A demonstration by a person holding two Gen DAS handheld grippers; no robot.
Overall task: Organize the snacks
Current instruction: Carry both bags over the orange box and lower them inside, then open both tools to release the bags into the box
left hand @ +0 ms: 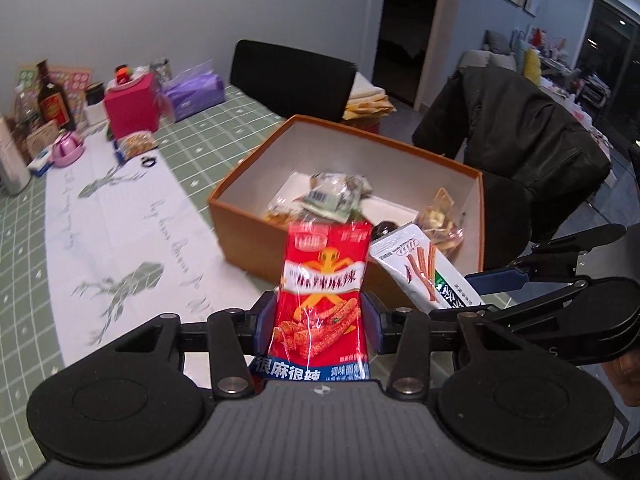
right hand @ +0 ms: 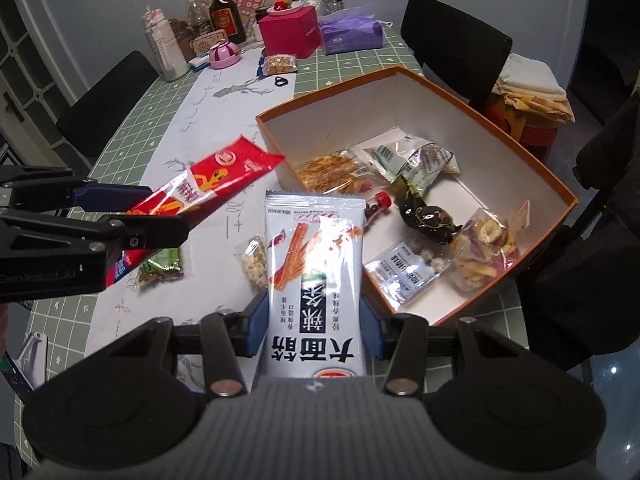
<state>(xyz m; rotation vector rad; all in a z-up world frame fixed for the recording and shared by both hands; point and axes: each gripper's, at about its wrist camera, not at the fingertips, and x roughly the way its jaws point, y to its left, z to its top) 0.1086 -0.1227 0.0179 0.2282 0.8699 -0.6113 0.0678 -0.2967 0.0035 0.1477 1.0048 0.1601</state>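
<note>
A glossy red plastic snack packet printed with orange figures is clamped between the blue-padded fingers of the left gripper, the packet standing upright with its top edge raised in front of the near wall of a large orange cardboard box with a white interior. A white-and-grey plastic packet picturing reddish sticks is pinched in the same way by the right gripper, whose pads are pressed on both long edges of the packet. The two grippers are held side by side above the near edge of the box, the right one seen at the right in the left wrist view, the left one seen at the left in the right wrist view. Inside the box several clear bags are seen: golden crackers, dried fruit slices, a pale green pouch, a dark glossy wrapper and a small white sachet. On the green checked tablecloth, just left of the box, a small clear bag of pale round pieces and a green-wrapped snack are left lying, partly hidden behind the held packets. At the far end of the table a magenta cube-shaped box, a purple tissue pack and a dark brown glass bottle are grouped.
</note>
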